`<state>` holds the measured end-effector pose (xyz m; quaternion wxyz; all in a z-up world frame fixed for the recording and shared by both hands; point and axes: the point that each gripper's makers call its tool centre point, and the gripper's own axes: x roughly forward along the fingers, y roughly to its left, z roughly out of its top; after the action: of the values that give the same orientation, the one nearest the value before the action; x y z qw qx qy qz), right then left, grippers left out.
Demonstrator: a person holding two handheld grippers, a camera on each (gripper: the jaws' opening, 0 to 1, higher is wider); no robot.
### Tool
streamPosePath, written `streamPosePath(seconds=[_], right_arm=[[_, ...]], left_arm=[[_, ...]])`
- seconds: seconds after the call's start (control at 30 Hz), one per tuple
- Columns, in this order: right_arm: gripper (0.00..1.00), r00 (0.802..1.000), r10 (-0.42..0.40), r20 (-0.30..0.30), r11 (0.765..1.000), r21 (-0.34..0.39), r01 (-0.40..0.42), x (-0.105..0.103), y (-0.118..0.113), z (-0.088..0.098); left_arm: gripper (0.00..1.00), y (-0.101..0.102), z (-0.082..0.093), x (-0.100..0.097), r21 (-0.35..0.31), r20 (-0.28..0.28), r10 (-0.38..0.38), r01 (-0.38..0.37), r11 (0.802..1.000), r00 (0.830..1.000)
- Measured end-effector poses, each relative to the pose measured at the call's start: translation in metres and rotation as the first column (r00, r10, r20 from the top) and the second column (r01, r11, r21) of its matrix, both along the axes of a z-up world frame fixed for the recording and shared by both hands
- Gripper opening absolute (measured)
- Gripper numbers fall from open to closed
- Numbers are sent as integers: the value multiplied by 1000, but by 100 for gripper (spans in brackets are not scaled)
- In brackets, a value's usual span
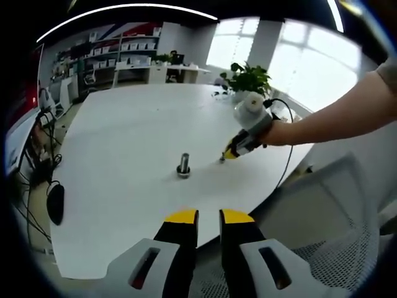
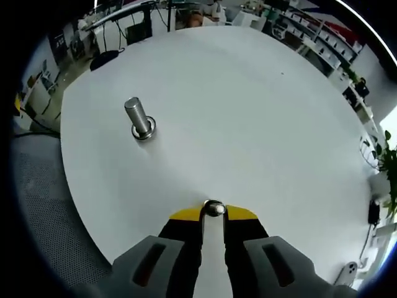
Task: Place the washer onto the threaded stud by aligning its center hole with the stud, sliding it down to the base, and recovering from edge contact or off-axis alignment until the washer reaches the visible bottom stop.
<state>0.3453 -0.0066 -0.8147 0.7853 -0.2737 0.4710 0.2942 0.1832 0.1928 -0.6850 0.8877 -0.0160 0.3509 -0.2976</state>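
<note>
White table (image 2: 260,112): washer (image 2: 214,208) pinched in right gripper (image 2: 214,213).

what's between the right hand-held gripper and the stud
Nothing: bare white table separates the right hand-held gripper, shut on the washer, from the stud, in the right gripper view.

The desk (image 2: 260,118) is left bare around the stud (image 2: 139,118), so open approach is afforded from every side. The stud is the sole obstruction at mid-desk. A plant (image 1: 248,79) is kept at the far edge, well apart.
</note>
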Motion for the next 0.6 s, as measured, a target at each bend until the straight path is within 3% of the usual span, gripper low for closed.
streamPosePath(seconds=[0.23, 0.6], right_arm=[[14, 999, -1, -33, 1000, -11, 0, 0, 0, -11], [14, 1000, 3, -31, 1000, -15, -3, 3, -2, -13]], left_arm=[[11, 1, -2, 0, 3, -9, 2, -2, 1000, 1000], [10, -1, 0, 1, -9, -3, 1, -1, 1000, 1000]])
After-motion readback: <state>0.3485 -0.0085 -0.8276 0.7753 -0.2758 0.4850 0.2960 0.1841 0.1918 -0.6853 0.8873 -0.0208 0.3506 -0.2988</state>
